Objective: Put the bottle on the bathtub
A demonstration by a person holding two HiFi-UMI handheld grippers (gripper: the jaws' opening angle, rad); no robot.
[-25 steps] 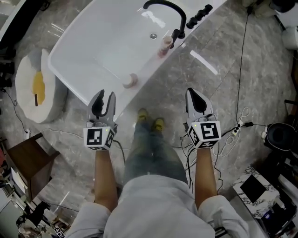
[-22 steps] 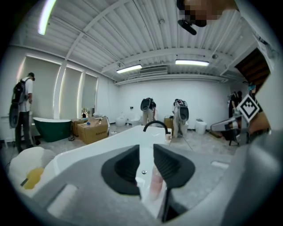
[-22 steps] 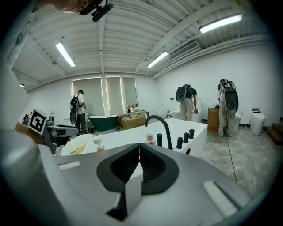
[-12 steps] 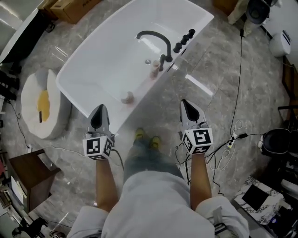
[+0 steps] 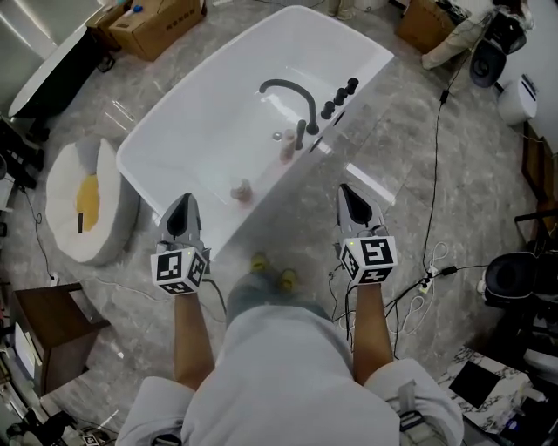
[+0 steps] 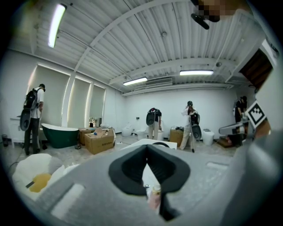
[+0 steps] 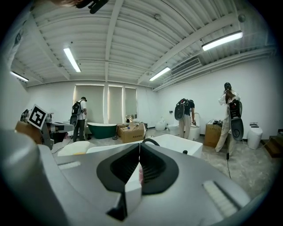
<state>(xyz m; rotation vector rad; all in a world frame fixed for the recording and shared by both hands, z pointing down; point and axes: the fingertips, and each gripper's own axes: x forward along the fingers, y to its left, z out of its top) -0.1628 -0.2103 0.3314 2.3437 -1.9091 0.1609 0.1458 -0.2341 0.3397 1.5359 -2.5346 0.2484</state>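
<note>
A white floor cushion with a yellow patch lies on the grey marbled floor, with a dark wooden stool near it. Cardboard boxes stand at the far side, and a black cable trails across the tiles. Beyond, people wearing backpacks stand under strip lights, near a dark green tub.

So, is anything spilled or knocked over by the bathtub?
Nothing stands out. The pink bottle stands upright on the bathtub rim beside the black faucet, a smaller container sits further along, and nothing looks spilled.
</note>
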